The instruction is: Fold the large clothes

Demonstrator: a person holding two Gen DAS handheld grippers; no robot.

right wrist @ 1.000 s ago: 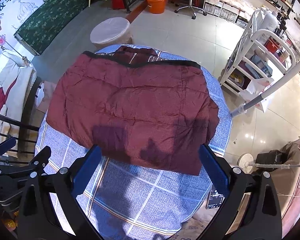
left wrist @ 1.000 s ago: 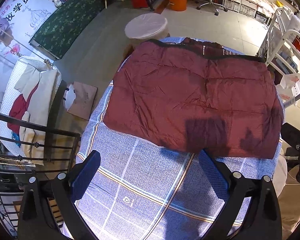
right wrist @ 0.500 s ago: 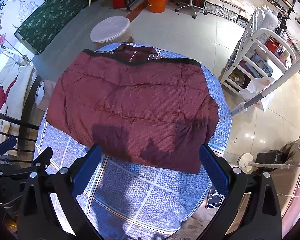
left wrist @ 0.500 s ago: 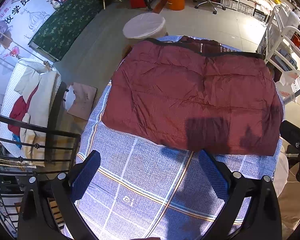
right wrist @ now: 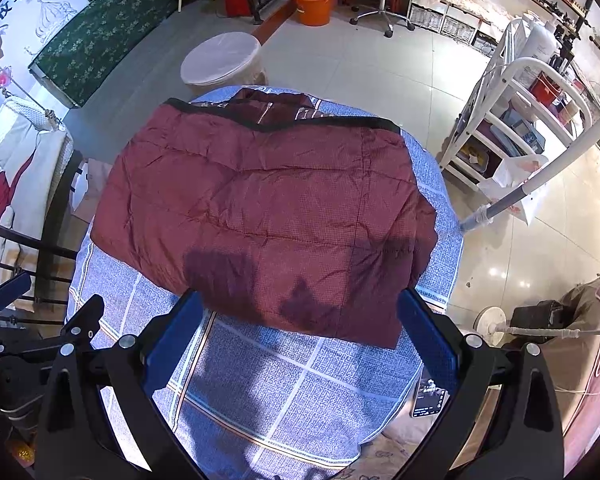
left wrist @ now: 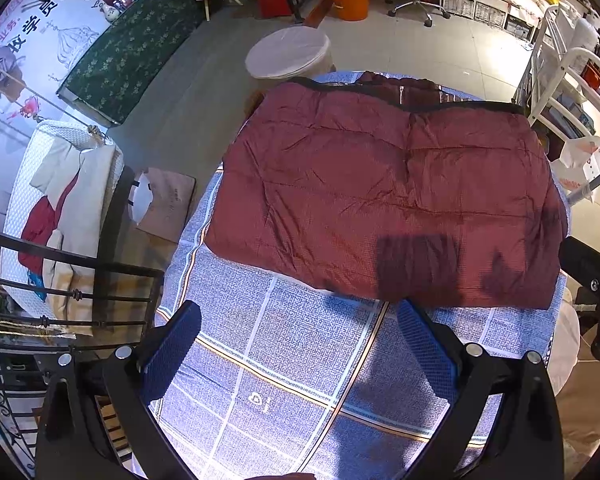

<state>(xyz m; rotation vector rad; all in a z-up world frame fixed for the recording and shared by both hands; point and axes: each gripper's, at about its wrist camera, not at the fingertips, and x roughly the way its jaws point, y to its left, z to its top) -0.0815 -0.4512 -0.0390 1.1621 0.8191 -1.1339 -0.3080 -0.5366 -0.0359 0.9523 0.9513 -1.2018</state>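
A dark red quilted jacket [left wrist: 380, 196] lies folded into a rough rectangle on a round table under a blue checked cloth [left wrist: 284, 360]. Its black hem and zip lie at the far edge. It also shows in the right wrist view [right wrist: 268, 220], on the same cloth [right wrist: 292, 392]. My left gripper [left wrist: 300, 344] is open and empty, held above the cloth just short of the jacket's near edge. My right gripper [right wrist: 300, 332] is open and empty, above the jacket's near right part.
A round white stool [left wrist: 288, 58] stands behind the table. A black metal railing [left wrist: 72, 280] is on the left. A white shelf rack [right wrist: 512, 120] and a slanted pole [right wrist: 540, 172] are on the right. An orange bucket [right wrist: 314, 6] stands far back.
Both grippers have drifted slightly nearer the jacket, so it sits a little lower in the views. The jacket has not moved. Both grippers stay open.
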